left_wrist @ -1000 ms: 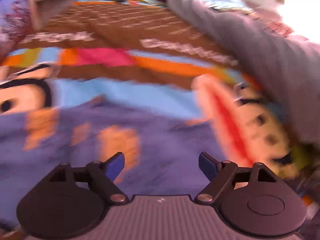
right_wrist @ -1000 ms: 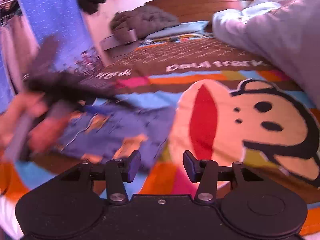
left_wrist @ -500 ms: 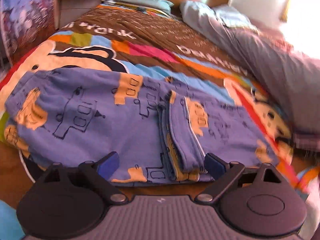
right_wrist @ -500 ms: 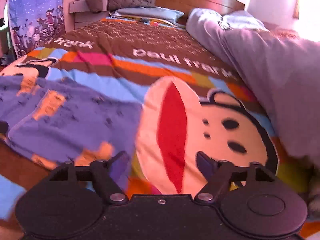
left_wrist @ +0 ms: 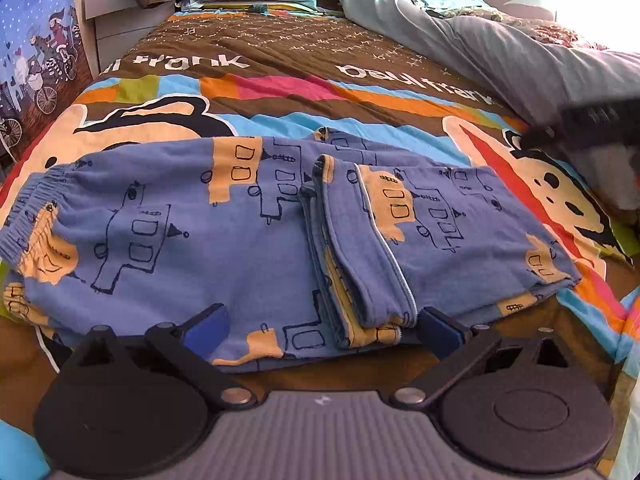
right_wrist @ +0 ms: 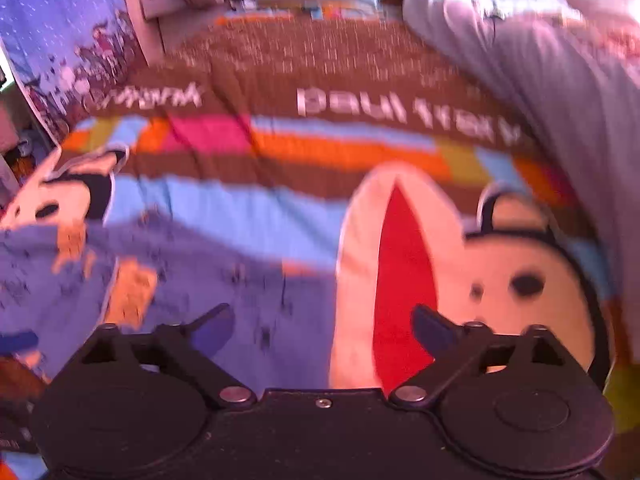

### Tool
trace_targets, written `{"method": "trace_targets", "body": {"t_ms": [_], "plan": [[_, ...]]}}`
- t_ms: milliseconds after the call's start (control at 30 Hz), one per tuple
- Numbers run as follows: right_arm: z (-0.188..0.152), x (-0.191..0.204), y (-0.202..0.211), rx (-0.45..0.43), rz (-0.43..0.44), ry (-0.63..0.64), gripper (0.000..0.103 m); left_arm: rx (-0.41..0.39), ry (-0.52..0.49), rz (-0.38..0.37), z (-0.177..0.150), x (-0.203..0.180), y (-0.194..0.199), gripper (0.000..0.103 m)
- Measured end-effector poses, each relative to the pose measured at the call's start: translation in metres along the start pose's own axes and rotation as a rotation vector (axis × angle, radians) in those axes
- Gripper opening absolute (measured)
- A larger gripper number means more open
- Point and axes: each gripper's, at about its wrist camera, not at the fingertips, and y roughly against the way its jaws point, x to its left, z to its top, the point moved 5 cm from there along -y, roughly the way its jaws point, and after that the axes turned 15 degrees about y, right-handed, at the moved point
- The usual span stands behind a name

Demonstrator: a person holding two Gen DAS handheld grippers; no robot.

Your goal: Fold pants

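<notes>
While both grippers, left gripper (left_wrist: 322, 326) and right gripper (right_wrist: 322, 330), gape empty, pinch the pants (left_wrist: 224, 236) at their 3 o'clock fold (both layers).

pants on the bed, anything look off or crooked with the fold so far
Nothing is damaged. The blue pants lie flat on the bedspread with the leg ends folded back over the middle, but those cuff edges are staggered, not flush, and run at a slant. Both claws, left and right, are open and hold nothing.
</notes>
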Motion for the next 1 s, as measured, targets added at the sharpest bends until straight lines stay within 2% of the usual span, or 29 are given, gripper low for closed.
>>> {"method": "trace_targets", "body": {"t_ms": [100,200,300,367,467,600,700,800,833,867,900,1000], "plan": [[0.022,0.015,-0.018,0.024,0.014,0.02,0.1,-0.001,0.006,-0.004,0.0,0.0,0.001,0.103],[0.027,0.041,-0.058,0.127,0.066,0.037,0.099,-0.001,0.008,-0.006,0.001,0.001,0.0,0.103],[0.019,0.064,-0.094,0.238,0.055,0.076,0.096,-0.001,0.005,-0.004,0.001,0.001,0.0,0.103],[0.02,0.065,-0.092,0.224,0.047,0.057,0.096,-0.002,0.008,-0.009,0.001,0.001,0.001,0.103],[0.021,0.056,-0.063,0.164,0.063,0.031,0.096,-0.004,0.011,-0.029,0.002,0.004,0.007,0.102],[0.007,0.042,-0.019,0.089,0.044,-0.017,0.099,-0.101,0.067,-0.055,0.001,0.029,0.046,0.101],[-0.013,0.041,-0.001,0.019,0.11,-0.118,0.099,-0.21,0.217,-0.025,0.005,0.066,0.073,0.101],[-0.03,0.056,0.01,-0.119,0.218,-0.228,0.099,-0.267,0.499,0.06,0.008,0.109,0.081,0.096],[-0.034,0.061,0.011,-0.175,0.249,-0.26,0.099,-0.267,0.611,0.065,0.004,0.125,0.08,0.095],[-0.037,0.068,0.012,-0.216,0.263,-0.287,0.099,-0.262,0.683,0.063,0.001,0.135,0.077,0.089],[-0.038,0.075,0.012,-0.229,0.263,-0.296,0.099,-0.263,0.725,0.058,-0.001,0.142,0.076,0.087],[-0.037,0.1,0.009,-0.256,0.249,-0.277,0.099,-0.289,0.736,0.052,-0.002,0.142,0.073,0.088]]}}
